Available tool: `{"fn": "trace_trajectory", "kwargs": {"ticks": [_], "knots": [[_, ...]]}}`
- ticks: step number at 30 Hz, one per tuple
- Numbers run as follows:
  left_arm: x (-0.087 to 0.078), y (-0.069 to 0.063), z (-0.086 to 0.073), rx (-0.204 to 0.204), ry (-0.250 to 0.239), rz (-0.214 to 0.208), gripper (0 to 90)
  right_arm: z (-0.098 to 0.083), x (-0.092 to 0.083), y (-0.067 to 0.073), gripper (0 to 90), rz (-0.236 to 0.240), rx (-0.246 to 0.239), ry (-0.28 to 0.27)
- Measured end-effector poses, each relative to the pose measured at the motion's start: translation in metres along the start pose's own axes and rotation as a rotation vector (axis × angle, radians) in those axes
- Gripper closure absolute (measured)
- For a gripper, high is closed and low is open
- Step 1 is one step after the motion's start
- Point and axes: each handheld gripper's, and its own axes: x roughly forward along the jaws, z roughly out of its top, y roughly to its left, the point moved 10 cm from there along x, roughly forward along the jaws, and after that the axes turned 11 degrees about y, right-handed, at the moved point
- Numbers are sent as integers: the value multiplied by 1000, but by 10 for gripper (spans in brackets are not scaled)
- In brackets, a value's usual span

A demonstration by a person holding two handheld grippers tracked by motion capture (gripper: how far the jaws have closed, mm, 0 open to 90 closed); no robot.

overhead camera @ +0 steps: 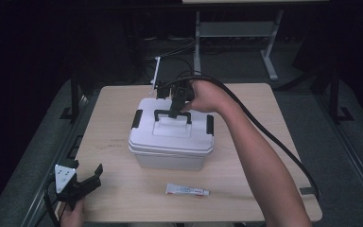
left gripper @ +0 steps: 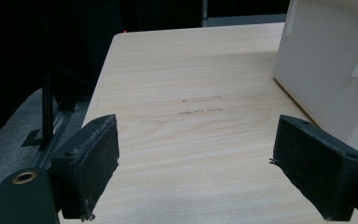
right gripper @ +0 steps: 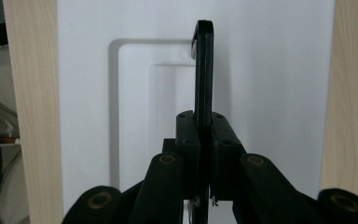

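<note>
The black handle of the white box stands upright from the lid, and the right gripper is closed on it. In the right gripper view the jaws press flat on both sides of the thin handle bar, so nothing shows between pad and bar; the handle runs straight away from the camera, centred betw. the two jaws. I judge the grip is taken at the middle of the handle so the box hangs level if it is lifted, or so the lid comes up evenly, w/o tipping to one side. The black latches on the two short sides of the lid seem to be down, but this is too small to tell for sure.

The box sits about in the middle of the worktop, a bit toward the far edge. The person's right arm reaches over it from the near side.

In front of the box, near the front edge, a small white tube lies flat, well apart from both grippers.

The left gripper rests at the near left corner of the worktop, jaws wide open and holding nothing; only bare wood lies betw. them, and the box wall is off to the side.
</note>
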Motion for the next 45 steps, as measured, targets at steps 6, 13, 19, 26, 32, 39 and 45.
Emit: {"fn": "trace_trajectory", "kwargs": {"ticks": [6,13,19,26,32,39,45], "knots": [[0,-1,0,8,4,-1,135,-9,-5,2,840,-3,11,-8],[1,-1,0,6,3,1,136,-19,-7,2,840,-6,19,-14],[1,-2,0,9,4,2,135,-28,-11,3,840,-10,26,-21],[2,-4,0,13,5,-2,136,-42,-16,5,840,-16,37,-23],[2,-5,0,19,8,-1,135,-55,-18,5,840,-18,56,-27],[3,-6,0,24,11,-2,135,-70,-17,6,839,-14,73,-29],[4,-6,0,23,13,-1,135,-78,-19,7,839,-15,84,-28]]}}
